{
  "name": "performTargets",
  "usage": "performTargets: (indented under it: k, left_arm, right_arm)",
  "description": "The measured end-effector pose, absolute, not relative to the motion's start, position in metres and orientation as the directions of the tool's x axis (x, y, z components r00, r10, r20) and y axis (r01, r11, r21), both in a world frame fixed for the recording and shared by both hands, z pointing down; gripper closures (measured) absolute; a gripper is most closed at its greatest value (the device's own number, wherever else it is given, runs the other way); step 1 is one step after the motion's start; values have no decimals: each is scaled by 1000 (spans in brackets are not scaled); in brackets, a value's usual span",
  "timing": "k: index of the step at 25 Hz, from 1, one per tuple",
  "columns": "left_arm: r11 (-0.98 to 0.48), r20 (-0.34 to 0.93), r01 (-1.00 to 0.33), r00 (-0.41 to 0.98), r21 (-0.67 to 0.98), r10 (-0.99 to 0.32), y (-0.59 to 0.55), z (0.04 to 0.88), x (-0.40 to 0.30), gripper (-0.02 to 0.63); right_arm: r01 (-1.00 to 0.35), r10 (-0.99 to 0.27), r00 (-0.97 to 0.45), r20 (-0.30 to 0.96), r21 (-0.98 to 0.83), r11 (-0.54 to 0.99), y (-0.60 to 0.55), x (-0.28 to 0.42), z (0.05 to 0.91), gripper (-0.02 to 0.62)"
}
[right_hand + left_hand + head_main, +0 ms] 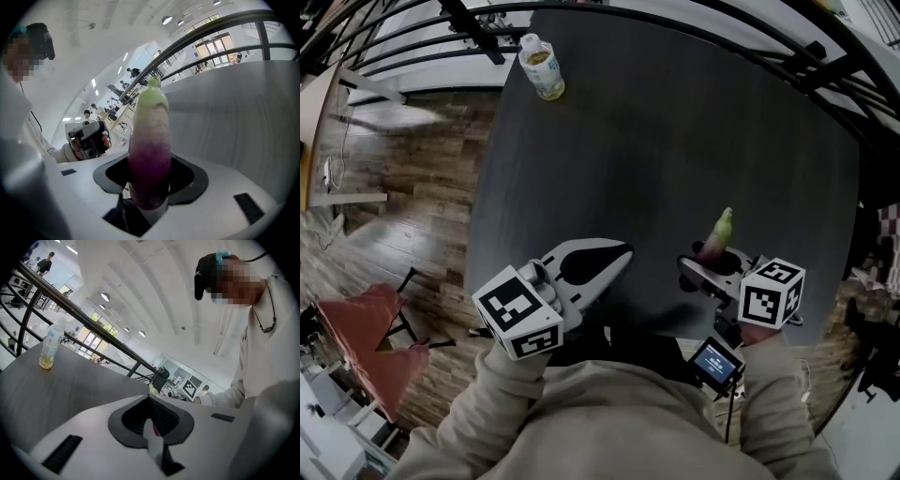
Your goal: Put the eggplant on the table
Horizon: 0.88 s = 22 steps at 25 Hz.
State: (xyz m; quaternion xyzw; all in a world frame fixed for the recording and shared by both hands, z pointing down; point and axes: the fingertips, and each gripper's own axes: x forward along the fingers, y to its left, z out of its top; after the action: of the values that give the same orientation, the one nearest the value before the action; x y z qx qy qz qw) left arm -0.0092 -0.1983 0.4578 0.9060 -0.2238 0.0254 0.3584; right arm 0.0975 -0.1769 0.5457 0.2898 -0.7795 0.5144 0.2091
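Note:
The eggplant (718, 234) is purple at the base, white in the middle and green at the tip. It stands out of my right gripper (712, 261), which is shut on its purple end just above the near edge of the dark table (675, 122). In the right gripper view the eggplant (150, 140) fills the middle, clamped in my right gripper (150, 176). My left gripper (623, 253) hovers to the left of it, over the same table edge, jaws together with nothing held. In the left gripper view the left gripper (149, 398) shows its tips meeting.
A clear plastic bottle (542, 66) with yellowish liquid stands at the table's far left corner, and the bottle (50, 344) also shows in the left gripper view. Black curved railings (412, 28) ring the table. A red chair (370, 347) stands on the wooden floor at the left.

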Motion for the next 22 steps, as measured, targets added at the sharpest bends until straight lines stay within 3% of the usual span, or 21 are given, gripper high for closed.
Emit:
performTargets:
  k: [22]
  left_arm:
    - [-568,225,-434,888,699,-402,-175,489,-29,600]
  right_arm:
    - [-761,-80,-648,757,-638,120,-132,109,656,374]
